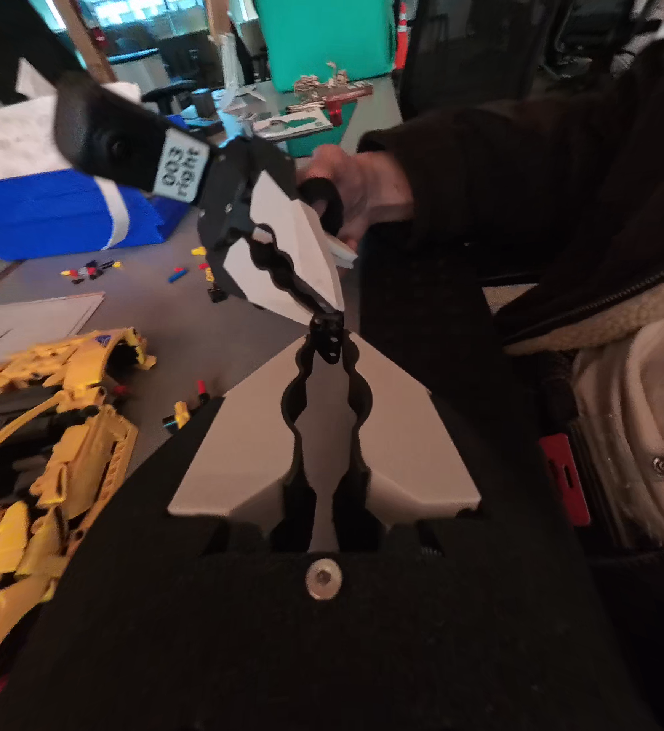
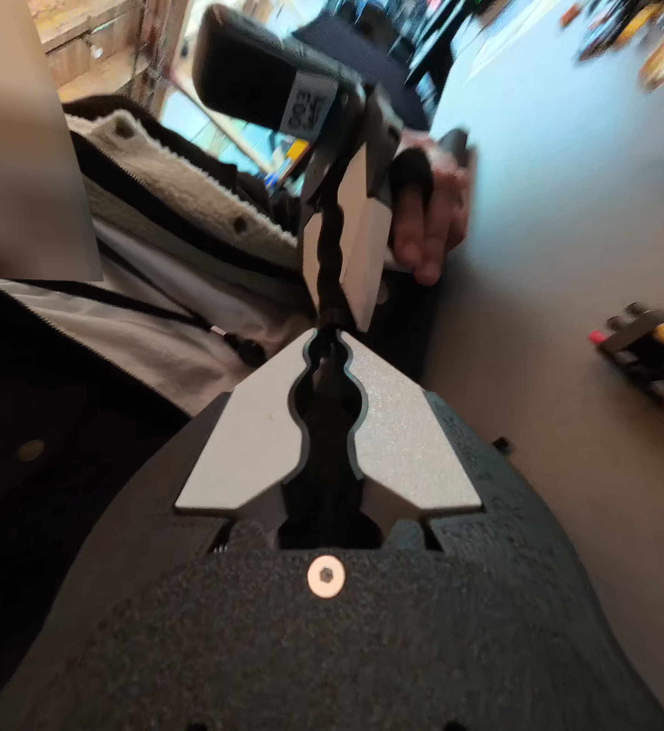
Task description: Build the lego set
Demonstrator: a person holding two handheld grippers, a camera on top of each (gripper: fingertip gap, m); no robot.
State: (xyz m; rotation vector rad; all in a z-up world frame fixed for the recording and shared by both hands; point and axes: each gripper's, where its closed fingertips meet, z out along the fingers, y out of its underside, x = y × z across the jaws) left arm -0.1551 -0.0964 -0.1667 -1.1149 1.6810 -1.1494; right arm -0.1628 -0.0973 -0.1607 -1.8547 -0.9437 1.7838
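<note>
A small black lego piece with holes point(image 1: 331, 343) is held in the air between both grippers, near a person's body. My left gripper point(image 1: 327, 341) is shut on its lower part, the pale fingers point(image 1: 397, 427) pinching it at the tips. My right gripper point(image 1: 325, 307) reaches in from the upper left, tips closed on the piece's top end. In the right wrist view the right gripper point(image 2: 327, 337) meets the left gripper point(image 2: 335, 316) tip to tip, with the dark piece point(image 2: 332, 318) blurred between them. A partly built yellow lego car point(image 1: 57, 427) lies on the table at the left.
Loose small lego pieces point(image 1: 92, 271) lie scattered on the grey table point(image 1: 187, 328). A blue bin point(image 1: 45, 213) stands at the back left, a paper sheet point(image 1: 33, 316) lies before it. A small yellow, black and red assembly point(image 2: 658, 356) lies at the right. A person's hand point(image 1: 366, 186) holds the right gripper. My two grippers' fingertips are within a few centimetres of each other.
</note>
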